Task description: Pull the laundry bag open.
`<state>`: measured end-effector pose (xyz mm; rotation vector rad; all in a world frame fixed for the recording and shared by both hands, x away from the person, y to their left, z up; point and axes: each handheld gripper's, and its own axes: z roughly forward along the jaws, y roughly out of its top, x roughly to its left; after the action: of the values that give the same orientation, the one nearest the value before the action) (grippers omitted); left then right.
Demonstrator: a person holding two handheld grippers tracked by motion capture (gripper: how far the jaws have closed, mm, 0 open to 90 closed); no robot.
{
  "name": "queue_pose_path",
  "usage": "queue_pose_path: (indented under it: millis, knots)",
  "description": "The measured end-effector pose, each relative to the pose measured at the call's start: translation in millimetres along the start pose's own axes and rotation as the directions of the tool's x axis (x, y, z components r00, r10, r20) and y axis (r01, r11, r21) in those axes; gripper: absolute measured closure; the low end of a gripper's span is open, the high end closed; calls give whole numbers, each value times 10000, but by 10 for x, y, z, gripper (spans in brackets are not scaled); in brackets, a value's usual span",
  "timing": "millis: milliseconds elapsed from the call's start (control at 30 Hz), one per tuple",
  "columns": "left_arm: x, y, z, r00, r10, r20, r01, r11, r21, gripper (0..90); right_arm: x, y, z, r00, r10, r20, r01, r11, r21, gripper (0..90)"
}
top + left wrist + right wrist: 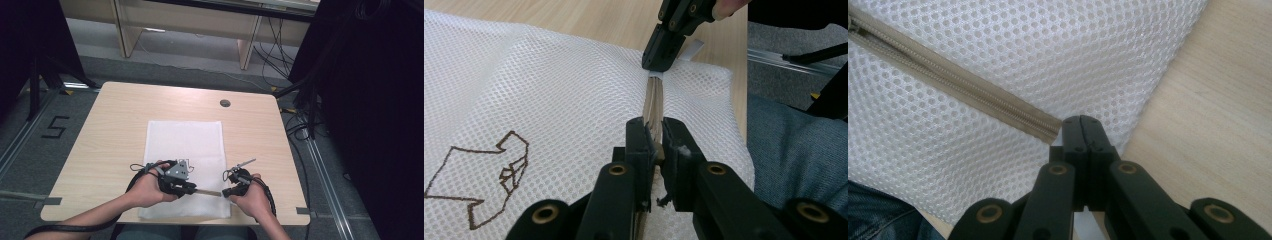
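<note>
Grippers both pinching zipper (654, 100) of mesh bag (185, 145); table (115, 125) beneath.

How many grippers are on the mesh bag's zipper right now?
2. The left gripper pinches the zipper partway along; the right gripper is shut at its end, near the mesh bag's right edge.

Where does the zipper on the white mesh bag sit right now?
The zipper runs along the near edge of the mesh bag, stretched between the left gripper and the right gripper.
</note>
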<state>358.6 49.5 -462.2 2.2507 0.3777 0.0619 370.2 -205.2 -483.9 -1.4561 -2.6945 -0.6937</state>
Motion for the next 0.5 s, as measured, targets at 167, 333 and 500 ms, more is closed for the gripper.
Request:
queue_pose_path:
  millis: [167, 333, 500]
  knots:
    - [12, -2, -3, 9998, 196, -3, -196, 9998, 18, 822, 6, -1, -4, 10000, 89, 1, -89, 9999, 51, 900]
    - [6, -15, -23, 10000, -37, -18, 37, 10000, -42, 822, 0, 1, 1, 10000, -40, 11, 40, 10000, -5, 900]
    - [10, -34, -38, 10000, -66, -1, 66, 10000, -30, 822, 13, 1, -6, 9999, 105, 8, -105, 9999, 91, 900]
